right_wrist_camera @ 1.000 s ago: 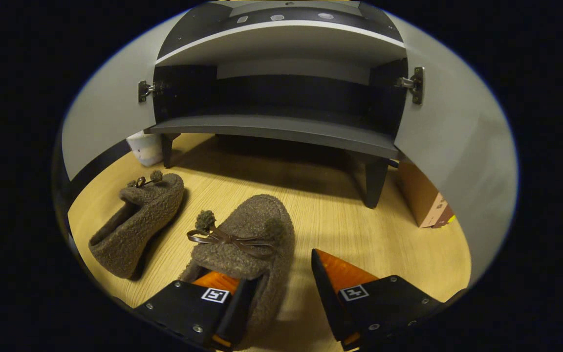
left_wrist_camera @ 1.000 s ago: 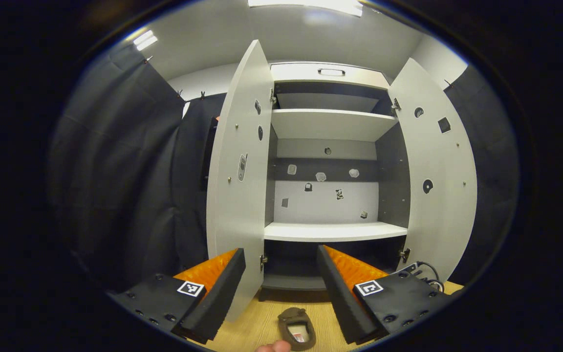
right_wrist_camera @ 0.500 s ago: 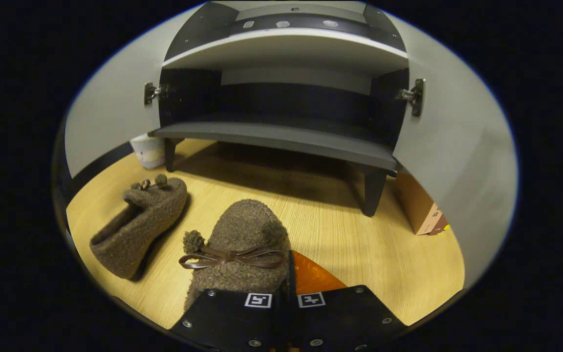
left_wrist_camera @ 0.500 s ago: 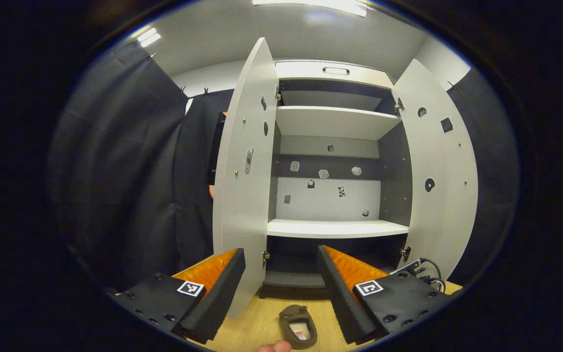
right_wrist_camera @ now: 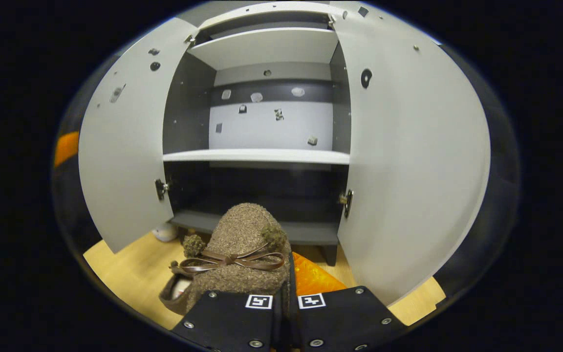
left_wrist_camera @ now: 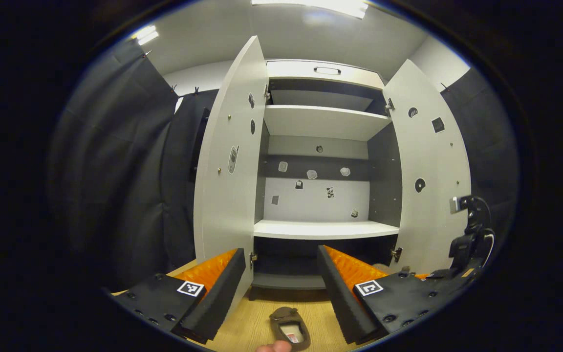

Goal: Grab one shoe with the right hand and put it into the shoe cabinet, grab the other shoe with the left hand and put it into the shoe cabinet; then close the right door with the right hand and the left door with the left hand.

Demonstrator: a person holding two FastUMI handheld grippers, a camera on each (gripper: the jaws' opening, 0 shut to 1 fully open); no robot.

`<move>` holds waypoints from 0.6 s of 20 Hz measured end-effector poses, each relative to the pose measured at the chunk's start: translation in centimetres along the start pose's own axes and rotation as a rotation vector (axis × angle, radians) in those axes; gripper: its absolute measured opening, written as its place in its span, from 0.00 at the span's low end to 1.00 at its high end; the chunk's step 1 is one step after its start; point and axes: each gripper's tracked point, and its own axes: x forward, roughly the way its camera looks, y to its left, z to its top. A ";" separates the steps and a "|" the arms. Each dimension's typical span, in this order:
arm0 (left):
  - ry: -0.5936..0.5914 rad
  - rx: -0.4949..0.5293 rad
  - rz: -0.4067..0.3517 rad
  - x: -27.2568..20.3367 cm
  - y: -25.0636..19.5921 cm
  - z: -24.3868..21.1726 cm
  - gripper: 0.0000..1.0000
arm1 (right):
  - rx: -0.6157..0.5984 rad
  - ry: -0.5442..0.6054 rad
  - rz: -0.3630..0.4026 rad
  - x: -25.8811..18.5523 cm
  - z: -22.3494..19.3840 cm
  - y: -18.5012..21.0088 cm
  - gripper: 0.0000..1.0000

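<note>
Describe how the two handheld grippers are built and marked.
The left gripper has two wedge-shaped fingers with ribbed inner faces on black screwed bodies, each with a square black-and-white marker. The right gripper has the same black bodies and markers. Seen from the left gripper view, cables trail from it.

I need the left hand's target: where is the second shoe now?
The second shoe lies on the wooden floor in front of the open cabinet, low in the left gripper view between the left gripper jaws.

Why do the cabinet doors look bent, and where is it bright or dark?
Left gripper view: the fisheye lens bows the doors; the ceiling light glares white. Right gripper view: the doors bulge too; the bottom compartment sits in deep shadow, and the shoe stays sharp.
</note>
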 end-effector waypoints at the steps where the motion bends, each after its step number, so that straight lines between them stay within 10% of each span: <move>1: -0.001 0.000 -0.001 0.1 0.1 0.0 0.99 | 0.003 -0.023 -0.005 -0.2 2.3 0.4 0.05; 6: 0.023 -0.016 0.001 -0.1 0.5 -1.3 0.96 | -0.004 -0.144 -0.004 2.7 15.0 1.8 0.05; 12: 0.043 0.004 0.006 -0.5 0.4 -2.1 0.96 | -0.020 -0.137 -0.033 15.9 24.4 0.2 0.05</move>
